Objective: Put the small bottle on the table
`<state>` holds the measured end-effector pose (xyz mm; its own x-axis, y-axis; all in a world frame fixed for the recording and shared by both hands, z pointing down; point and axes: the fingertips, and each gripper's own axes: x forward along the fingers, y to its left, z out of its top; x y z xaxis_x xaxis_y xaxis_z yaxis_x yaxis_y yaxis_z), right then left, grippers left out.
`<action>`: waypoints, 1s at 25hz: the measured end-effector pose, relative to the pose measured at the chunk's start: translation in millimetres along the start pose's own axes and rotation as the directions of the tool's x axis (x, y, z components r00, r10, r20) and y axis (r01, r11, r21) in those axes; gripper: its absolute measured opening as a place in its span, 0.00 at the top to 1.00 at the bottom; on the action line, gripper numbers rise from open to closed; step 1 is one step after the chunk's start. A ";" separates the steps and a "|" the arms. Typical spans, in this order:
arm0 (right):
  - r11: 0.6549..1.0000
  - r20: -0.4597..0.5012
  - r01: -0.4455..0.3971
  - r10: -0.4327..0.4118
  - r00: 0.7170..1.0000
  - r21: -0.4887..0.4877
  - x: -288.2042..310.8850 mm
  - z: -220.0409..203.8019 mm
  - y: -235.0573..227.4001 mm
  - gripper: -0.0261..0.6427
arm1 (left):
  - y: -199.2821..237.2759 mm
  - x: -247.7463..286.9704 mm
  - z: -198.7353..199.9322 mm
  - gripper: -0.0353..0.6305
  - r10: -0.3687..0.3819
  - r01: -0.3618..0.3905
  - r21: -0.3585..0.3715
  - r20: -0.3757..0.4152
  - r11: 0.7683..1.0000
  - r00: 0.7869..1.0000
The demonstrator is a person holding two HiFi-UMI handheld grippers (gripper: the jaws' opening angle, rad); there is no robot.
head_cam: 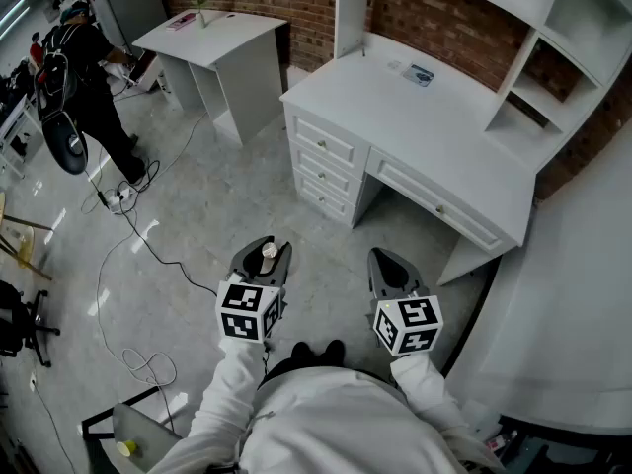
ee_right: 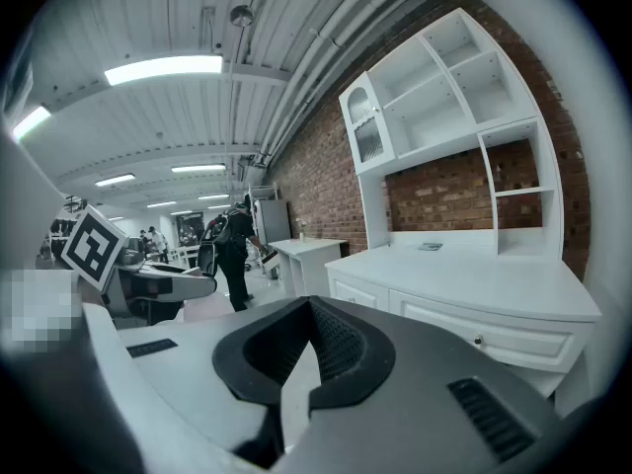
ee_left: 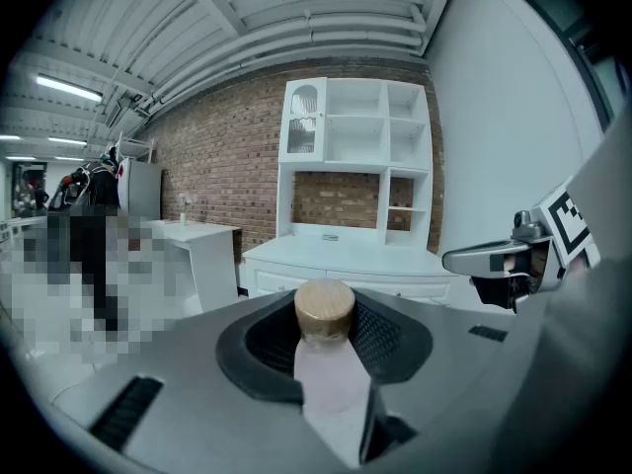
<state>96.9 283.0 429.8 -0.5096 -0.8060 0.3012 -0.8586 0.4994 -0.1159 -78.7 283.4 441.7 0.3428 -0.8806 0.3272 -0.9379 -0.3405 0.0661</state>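
A small clear bottle (head_cam: 269, 253) with a light wooden cap sits upright between the jaws of my left gripper (head_cam: 265, 250), which is shut on it. In the left gripper view the bottle (ee_left: 326, 363) fills the gap between the dark pads, cap on top. My right gripper (head_cam: 391, 263) is beside it, shut with nothing in it; its pads (ee_right: 346, 344) meet at the tip. Both grippers hang over the floor, short of the white desk (head_cam: 434, 131), whose top (ee_left: 336, 255) lies ahead.
The desk carries a white shelf unit (head_cam: 553, 38) and a small flat item (head_cam: 419, 74). A second white table (head_cam: 212, 38) with a flower vase (head_cam: 201, 3) stands back left. A person (head_cam: 84, 77) stands at the far left. Cables (head_cam: 148, 250) trail over the floor.
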 end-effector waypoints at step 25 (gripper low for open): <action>1.000 0.016 -0.013 0.013 1.000 -0.004 30.4 17.1 -33.1 0.92 | 17.2 40.5 19.3 0.74 0.034 -0.034 0.001 0.003 0.999 0.999</action>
<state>108.9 236.5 426.6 -0.5218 -0.8044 0.2840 -0.8515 0.5112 -0.1164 -79.9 235.5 437.9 0.3104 -0.8927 0.3267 -0.9491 -0.3102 0.0541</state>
